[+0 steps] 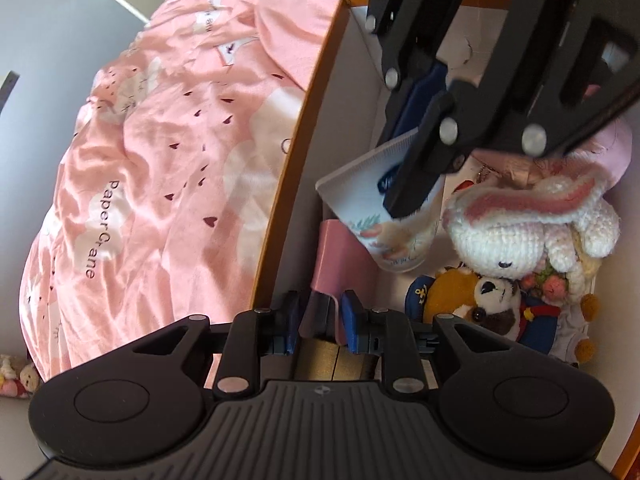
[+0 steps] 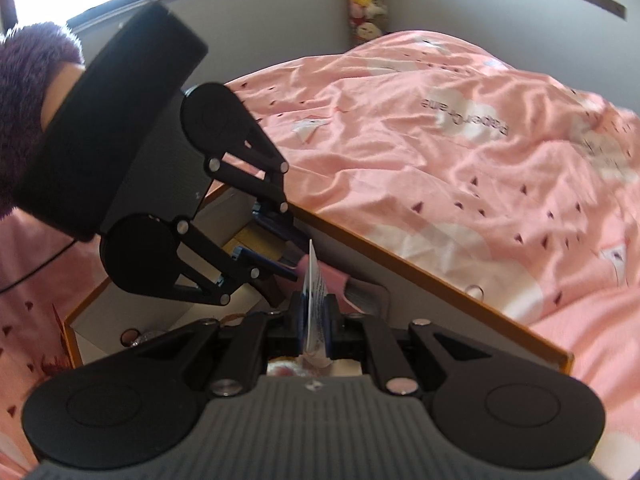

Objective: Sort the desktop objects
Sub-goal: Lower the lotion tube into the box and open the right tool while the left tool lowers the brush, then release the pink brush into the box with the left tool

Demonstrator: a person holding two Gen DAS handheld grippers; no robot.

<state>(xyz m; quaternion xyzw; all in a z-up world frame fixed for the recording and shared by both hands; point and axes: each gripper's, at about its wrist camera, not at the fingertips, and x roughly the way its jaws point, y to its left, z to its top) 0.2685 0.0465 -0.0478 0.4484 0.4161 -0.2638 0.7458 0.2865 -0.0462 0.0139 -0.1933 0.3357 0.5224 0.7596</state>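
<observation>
Pink bedding covers the bed; an orange-rimmed box rests on it. Left gripper pinches a pink item inside the box, at its wall. Right gripper, pressed nearly together, pinches a paper cup by its rim above the box's plush toys.

Black linkage grippers, silver screws, blue fingers, fuzzy purple sleeve.
</observation>
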